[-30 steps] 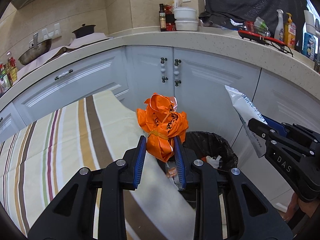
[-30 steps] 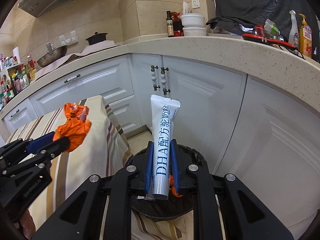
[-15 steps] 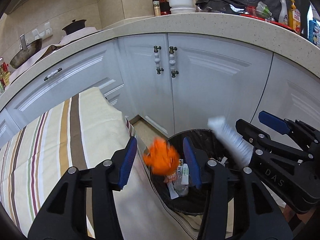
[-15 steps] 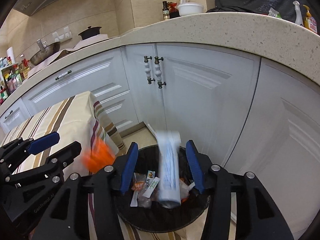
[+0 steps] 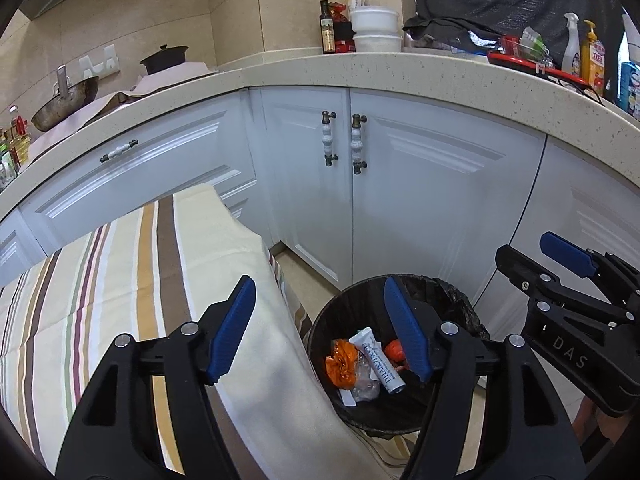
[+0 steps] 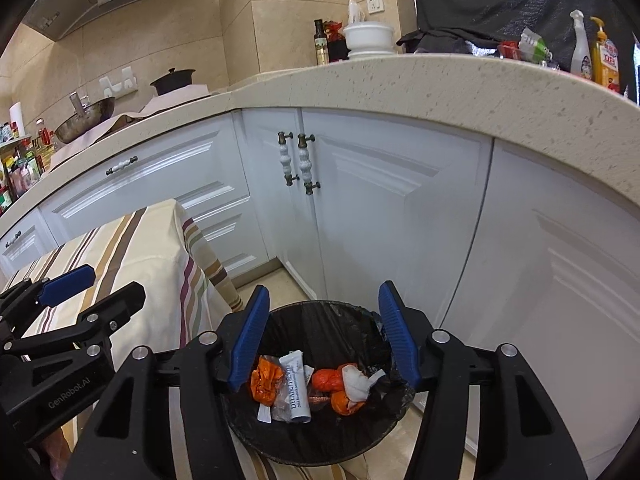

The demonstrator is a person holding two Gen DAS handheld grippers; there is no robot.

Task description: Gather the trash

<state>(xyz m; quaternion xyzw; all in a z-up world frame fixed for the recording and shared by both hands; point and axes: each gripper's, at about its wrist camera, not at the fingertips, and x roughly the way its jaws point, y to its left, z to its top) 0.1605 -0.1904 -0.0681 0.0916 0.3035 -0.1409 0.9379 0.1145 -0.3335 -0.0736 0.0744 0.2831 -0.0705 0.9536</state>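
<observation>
Both loads have dropped since the earlier frames: the crumpled orange plastic wrapper (image 5: 341, 362) and the white printed tube (image 5: 380, 362) now lie side by side inside the round black-lined trash bin (image 5: 320, 330), among other scraps. Left gripper (image 5: 322, 330): blue-padded fingers have just been opening, stand apart, nothing between them, poised over the bin's near rim. Right gripper (image 6: 324, 334): likewise just opened, empty, above the bin. Striped cream tablecloth (image 5: 120, 280) hangs touching the bin's left side. White cabinet doors (image 5: 400, 200) stand behind.
</observation>
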